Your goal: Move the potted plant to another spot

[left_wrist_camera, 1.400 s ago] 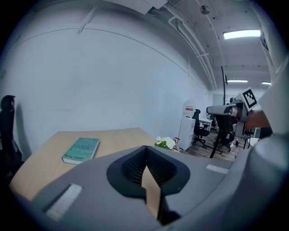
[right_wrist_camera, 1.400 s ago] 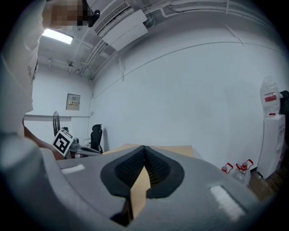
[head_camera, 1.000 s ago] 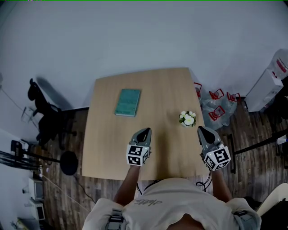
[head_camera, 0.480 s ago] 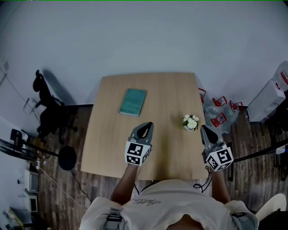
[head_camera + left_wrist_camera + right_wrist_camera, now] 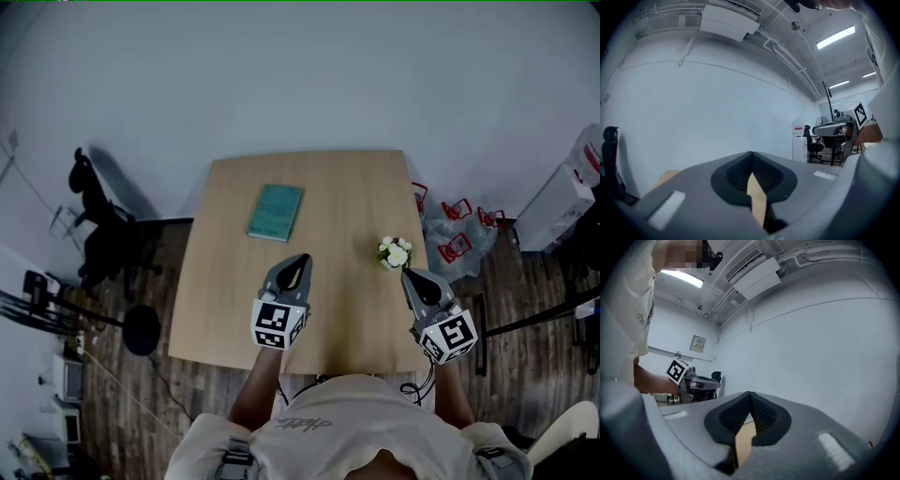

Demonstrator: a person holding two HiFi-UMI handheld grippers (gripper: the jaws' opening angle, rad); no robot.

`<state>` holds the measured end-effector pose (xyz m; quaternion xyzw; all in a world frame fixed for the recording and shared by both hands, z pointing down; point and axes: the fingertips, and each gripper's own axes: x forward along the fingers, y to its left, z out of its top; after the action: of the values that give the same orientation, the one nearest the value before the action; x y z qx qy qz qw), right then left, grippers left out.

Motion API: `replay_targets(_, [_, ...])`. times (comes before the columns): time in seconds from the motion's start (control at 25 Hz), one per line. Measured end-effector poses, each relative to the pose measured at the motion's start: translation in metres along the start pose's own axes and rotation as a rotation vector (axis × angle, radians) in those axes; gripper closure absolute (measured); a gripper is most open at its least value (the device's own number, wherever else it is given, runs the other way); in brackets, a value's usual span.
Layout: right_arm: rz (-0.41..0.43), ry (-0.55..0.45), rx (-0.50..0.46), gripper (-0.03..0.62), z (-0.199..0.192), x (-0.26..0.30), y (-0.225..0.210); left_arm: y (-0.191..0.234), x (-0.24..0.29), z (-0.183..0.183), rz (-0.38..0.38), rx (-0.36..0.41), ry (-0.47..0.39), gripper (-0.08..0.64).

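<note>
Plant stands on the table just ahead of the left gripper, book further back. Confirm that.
Wrong gripper: the head view shows the plant just ahead of the right gripper, not the left gripper. It is on the table, book further back.

Wood tbl (image 5: 347,202), teal book (image 5: 275,212), potted plant (image 5: 395,252)

Only the teal book (image 5: 275,212), toward the far side, and the potted plant (image 5: 395,251), near the right edge, stand on the table (image 5: 216,309), with open wood between them. The plant sits just ahead of the right gripper (image 5: 410,274).
</note>
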<state>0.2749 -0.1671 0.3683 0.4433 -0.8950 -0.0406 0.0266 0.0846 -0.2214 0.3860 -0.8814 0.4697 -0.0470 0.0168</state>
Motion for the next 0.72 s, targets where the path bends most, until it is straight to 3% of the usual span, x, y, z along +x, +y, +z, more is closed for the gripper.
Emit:
replay_targets(0.24, [-0.021,-0.034,0.078,0.591,0.003,-0.01,-0.001,-0.012,0.001,-0.012,-0.027,0.002,0.033,0.543])
replay_targets(0.72, [-0.03,-0.004,0.069,0.591,-0.011,-0.015,-0.001,-0.016,0.002,-0.017,-0.052,-0.001,0.043,0.543])
